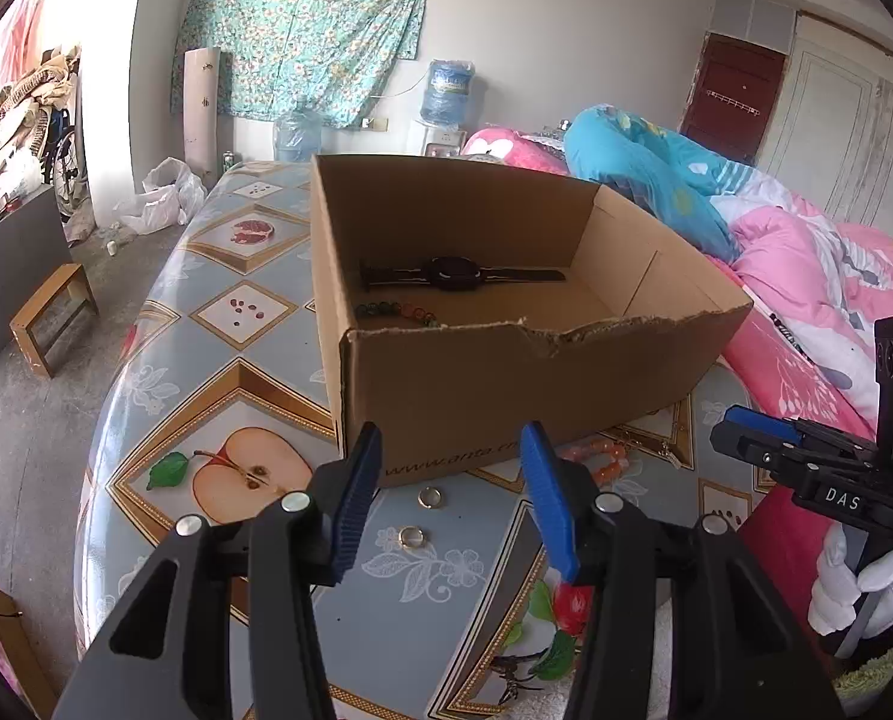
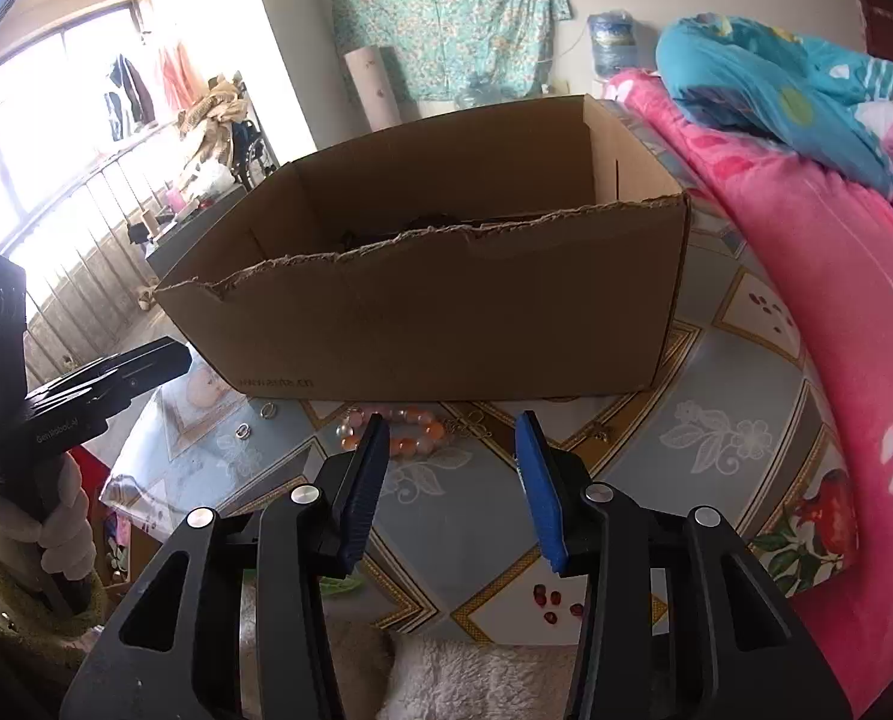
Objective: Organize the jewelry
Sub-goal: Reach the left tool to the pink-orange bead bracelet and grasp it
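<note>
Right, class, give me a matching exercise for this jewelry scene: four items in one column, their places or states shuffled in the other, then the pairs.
Items:
1. watch
2. dark bead bracelet
3. orange bead bracelet
4. two rings

Places:
A. on the table, in front of the cardboard box, right side
B. stretched flat inside the box
C. on the table, before the left hand-held gripper
D. inside the box, near its front wall

Pairs: 1-B, 2-D, 3-A, 4-C

My left hand-held gripper point(image 1: 451, 492) and right hand-held gripper point(image 2: 454, 483) are black with blue pads, before a plain brown cardboard box point(image 1: 506, 384). Under the box, the bench point(image 1: 254, 372) cover is grey-blue with gold-edged diamonds and fruit pictures; in front of the box lie orange-pink beads point(image 2: 407, 429) and two gold rings point(image 1: 419, 519). Inside it sit a black watch point(image 1: 455, 273) and dark green-and-red beads point(image 1: 395, 312); right of it, pink and turquoise bedding point(image 1: 806, 252).
</note>
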`<action>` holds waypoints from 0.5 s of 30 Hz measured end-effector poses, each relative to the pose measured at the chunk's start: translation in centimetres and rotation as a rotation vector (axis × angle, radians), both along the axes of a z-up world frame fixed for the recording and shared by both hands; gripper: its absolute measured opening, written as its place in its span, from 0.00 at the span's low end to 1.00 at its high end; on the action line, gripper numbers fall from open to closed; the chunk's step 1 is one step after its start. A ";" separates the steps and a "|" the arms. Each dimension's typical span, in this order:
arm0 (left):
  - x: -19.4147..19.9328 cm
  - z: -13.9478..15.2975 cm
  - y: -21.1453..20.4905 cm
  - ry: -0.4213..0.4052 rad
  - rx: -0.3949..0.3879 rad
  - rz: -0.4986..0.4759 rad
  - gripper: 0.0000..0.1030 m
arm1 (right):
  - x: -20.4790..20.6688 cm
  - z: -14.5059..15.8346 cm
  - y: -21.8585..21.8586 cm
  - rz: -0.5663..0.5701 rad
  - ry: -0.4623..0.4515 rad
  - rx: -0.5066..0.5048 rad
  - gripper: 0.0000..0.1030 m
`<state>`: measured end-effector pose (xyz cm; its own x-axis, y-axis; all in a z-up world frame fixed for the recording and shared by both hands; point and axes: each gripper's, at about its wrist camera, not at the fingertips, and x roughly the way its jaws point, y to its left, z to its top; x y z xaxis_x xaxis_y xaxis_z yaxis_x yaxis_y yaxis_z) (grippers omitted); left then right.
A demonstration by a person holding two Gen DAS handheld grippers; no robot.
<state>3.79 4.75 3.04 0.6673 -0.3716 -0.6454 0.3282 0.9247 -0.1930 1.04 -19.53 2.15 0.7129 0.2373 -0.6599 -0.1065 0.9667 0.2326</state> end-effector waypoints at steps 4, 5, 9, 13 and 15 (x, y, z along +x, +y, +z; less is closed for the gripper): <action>0.8 0.3 0.3 0.009 -0.018 0.027 0.45 | 1.2 0.3 -0.8 -0.016 -0.030 0.011 0.38; 1.0 0.4 0.5 0.010 -0.021 0.037 0.45 | 1.5 0.4 -0.9 -0.018 -0.038 0.012 0.38; 1.2 0.5 0.6 0.019 -0.037 0.047 0.45 | 3.0 0.7 -1.5 -0.026 -0.059 0.020 0.38; 1.1 0.7 0.4 0.011 -0.016 0.051 0.45 | 3.8 0.8 -1.9 -0.024 -0.073 0.024 0.39; 1.2 0.7 0.2 0.010 -0.010 0.050 0.45 | 4.1 0.7 -2.1 -0.027 -0.078 0.018 0.39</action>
<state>5.00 4.91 3.77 0.6789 -0.3446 -0.6484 0.2796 0.9378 -0.2056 5.11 -21.67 2.88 0.7682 0.2284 -0.5981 -0.0984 0.9652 0.2423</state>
